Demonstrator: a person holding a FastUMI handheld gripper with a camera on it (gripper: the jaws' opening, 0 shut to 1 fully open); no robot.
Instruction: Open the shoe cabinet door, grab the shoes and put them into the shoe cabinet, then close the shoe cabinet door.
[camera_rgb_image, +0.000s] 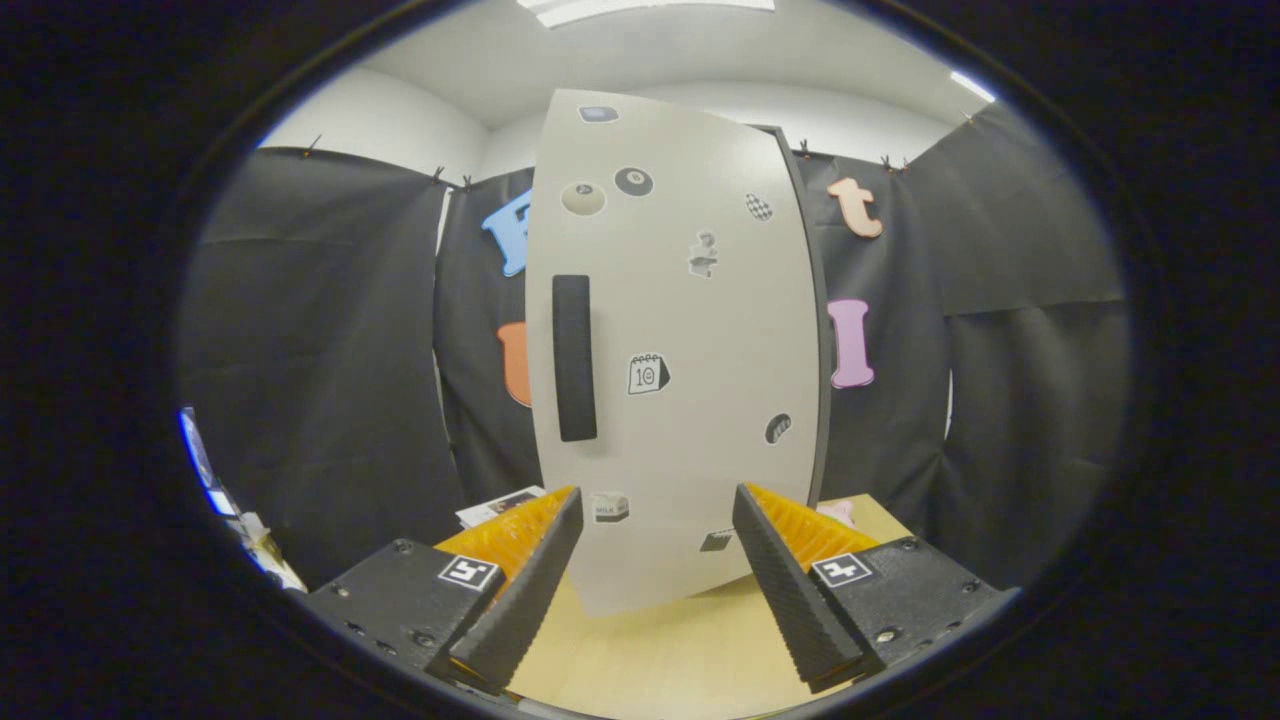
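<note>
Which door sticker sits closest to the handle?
The calendar-shaped sticker, just beside the lower half of the black handle on the cabinet door. The other stickers sit farther off. Gripper open, nothing between its fingers.

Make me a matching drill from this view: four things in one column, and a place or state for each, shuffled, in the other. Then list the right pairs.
Things
1. door
2. handle
3. gripper
4. table

Places or states
A. dark upright bar on the door's left part
B. wooden surface under the fingers
C. open, nothing between the fingers
D. pale panel with stickers, just beyond the fingers

Pairs: 1-D, 2-A, 3-C, 4-B
</note>
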